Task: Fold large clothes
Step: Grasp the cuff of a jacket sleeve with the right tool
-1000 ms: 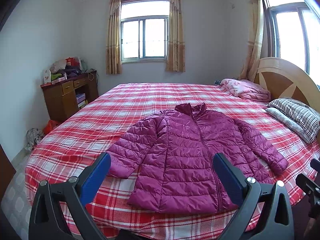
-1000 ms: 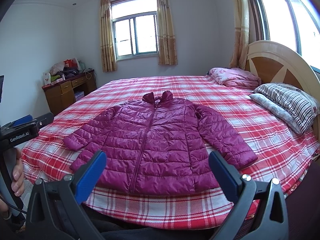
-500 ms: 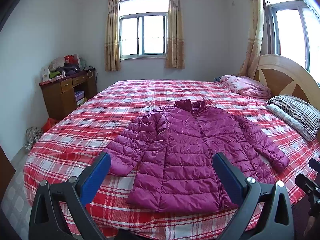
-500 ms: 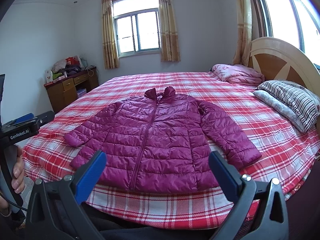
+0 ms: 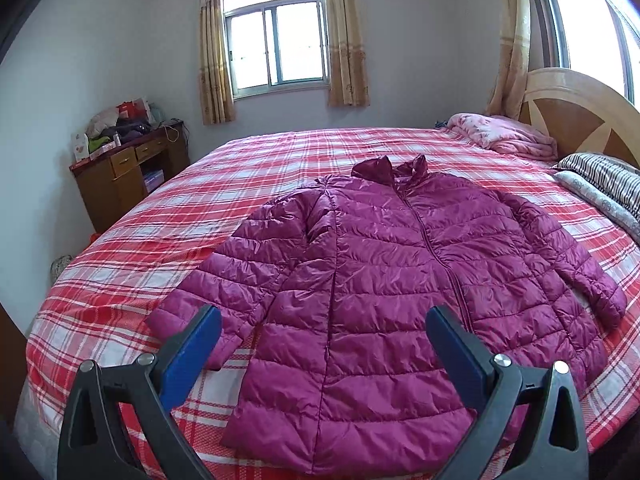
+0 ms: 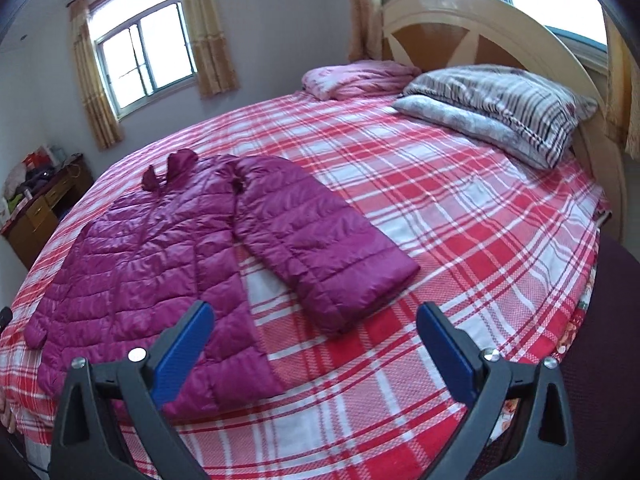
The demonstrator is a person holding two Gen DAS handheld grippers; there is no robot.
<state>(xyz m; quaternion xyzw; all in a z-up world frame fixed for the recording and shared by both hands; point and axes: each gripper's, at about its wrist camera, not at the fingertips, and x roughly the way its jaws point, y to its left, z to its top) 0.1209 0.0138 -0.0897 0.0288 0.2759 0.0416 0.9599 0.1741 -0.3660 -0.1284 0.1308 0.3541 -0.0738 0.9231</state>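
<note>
A magenta quilted puffer jacket lies flat and zipped, front up, on the red plaid bed, collar toward the window, sleeves spread. My left gripper is open and empty, hovering over the jacket's hem and left sleeve cuff. In the right wrist view the jacket lies to the left with its right sleeve stretched toward the near edge. My right gripper is open and empty, above the sheet just short of that sleeve's cuff.
Striped pillows and a folded pink blanket lie by the wooden headboard at the right. A wooden desk piled with clutter stands left of the bed. Bare plaid sheet stretches right of the jacket.
Both grippers have moved in closer over the bed. The right one has swung right, toward the jacket's right sleeve and the pillows. The jacket has not moved.
</note>
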